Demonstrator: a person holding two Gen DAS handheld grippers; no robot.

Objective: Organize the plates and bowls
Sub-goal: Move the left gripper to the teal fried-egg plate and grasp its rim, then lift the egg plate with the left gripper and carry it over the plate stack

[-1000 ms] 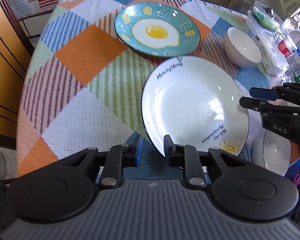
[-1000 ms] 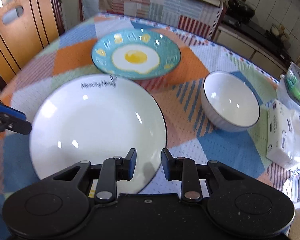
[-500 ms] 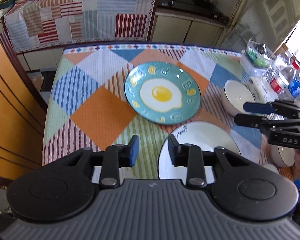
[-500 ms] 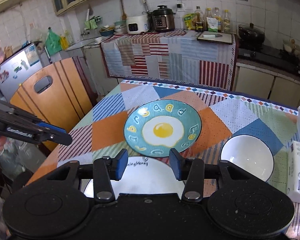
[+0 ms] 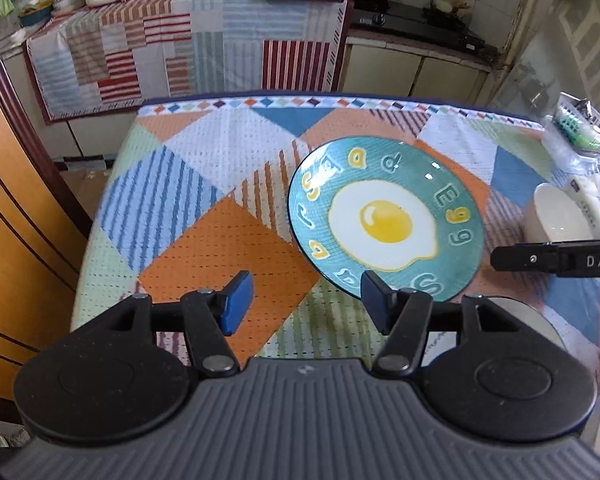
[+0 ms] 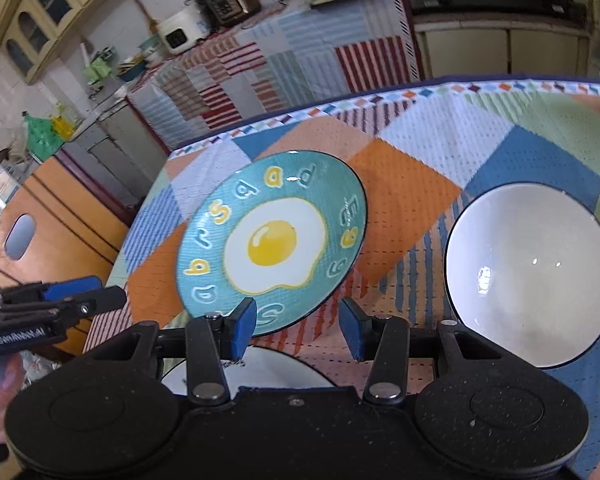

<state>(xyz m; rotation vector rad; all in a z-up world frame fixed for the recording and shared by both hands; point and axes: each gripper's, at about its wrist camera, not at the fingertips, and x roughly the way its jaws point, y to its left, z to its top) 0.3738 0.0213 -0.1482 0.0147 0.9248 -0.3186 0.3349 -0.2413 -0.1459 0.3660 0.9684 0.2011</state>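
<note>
Two grippers over the patchwork tablecloth (image 5: 228,240), both empty. Left gripper (image 5: 306,300): jaws parted and just been opening, nothing between the blue pads. Right gripper (image 6: 296,330): jaws parted too, recently widened, nothing between them. Nearest, the white plate (image 6: 260,368) lies mostly hidden beneath both gripper bodies. Just beyond it, close to its rim, sits the teal fried-egg plate (image 5: 384,220), flat on the cloth. White bowl (image 6: 530,276) upright to that plate's right, apart from it. Kitchen counter (image 5: 188,44) behind.
</note>
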